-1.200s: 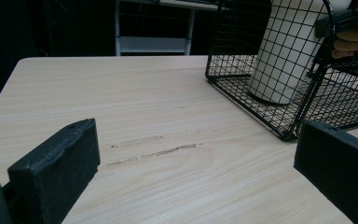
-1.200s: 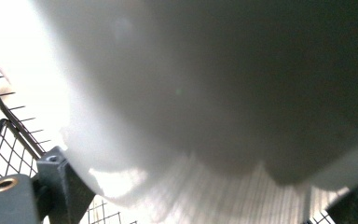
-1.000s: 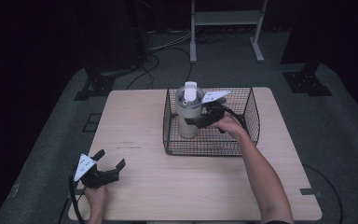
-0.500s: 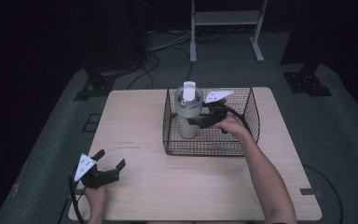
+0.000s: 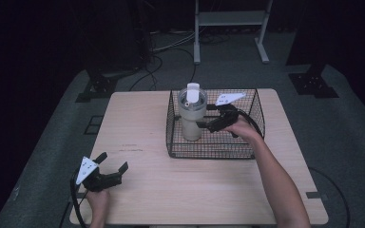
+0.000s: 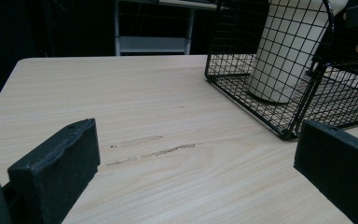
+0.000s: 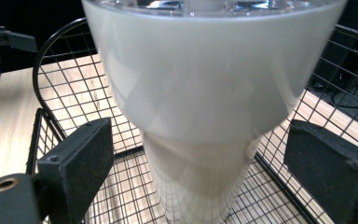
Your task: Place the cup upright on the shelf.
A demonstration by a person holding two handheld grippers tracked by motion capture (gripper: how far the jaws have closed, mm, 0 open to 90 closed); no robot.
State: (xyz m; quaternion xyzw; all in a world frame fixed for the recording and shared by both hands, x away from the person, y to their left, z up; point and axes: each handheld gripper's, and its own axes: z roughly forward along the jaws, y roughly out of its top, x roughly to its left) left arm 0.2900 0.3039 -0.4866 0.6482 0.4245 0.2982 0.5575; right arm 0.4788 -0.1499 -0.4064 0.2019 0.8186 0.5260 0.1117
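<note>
A cream tumbler (image 5: 191,116) stands upright inside the black wire basket (image 5: 247,147) on the tabletop (image 5: 195,185), with the right hand-held gripper (image 5: 203,124) spread wide beside it, gripping nothing, while the left hand-held gripper (image 5: 111,161) rests near the tabletop's front left corner, equally wide and empty.

A pale rectangular wooden table (image 5: 209,190) with a few scuff marks near its left middle carries a black wire-mesh basket (image 5: 214,148) standing toward its far right, in which a cream tumbler (image 5: 191,118) stands upright.
</note>
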